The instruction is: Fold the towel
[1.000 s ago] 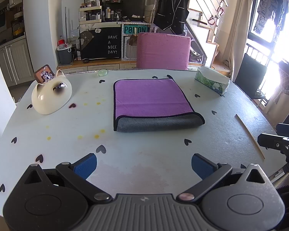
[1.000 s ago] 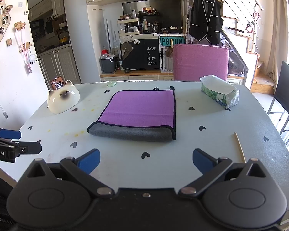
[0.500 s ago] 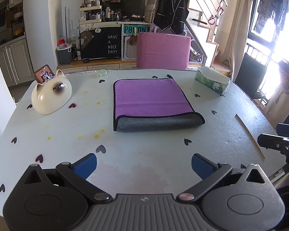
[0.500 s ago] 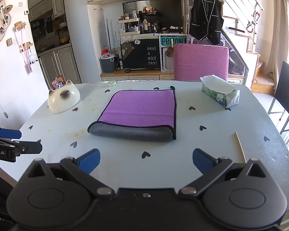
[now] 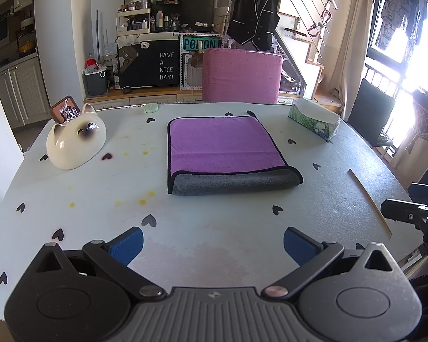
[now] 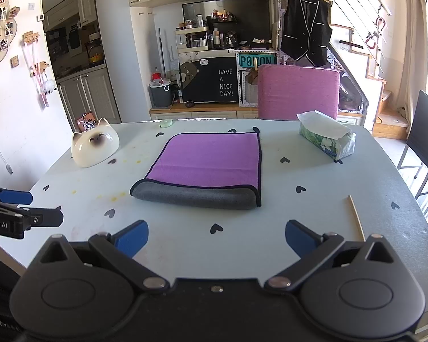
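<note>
The towel [image 5: 225,148] lies folded on the surface [image 5: 214,228], grey roll nearest; both grippers, left [image 5: 212,245] and right [image 6: 216,238], hover short of it, fingers spread, holding nothing, probably done or lining up another fold.

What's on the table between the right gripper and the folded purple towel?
Only bare tabletop with one printed black heart. The right wrist view shows it between the open right gripper and the purple-and-grey folded towel.

towel [image 5: 225,148] folded, flat on table [image 5: 214,228] | left tool [image 5: 212,246] spread wide, empty
</note>
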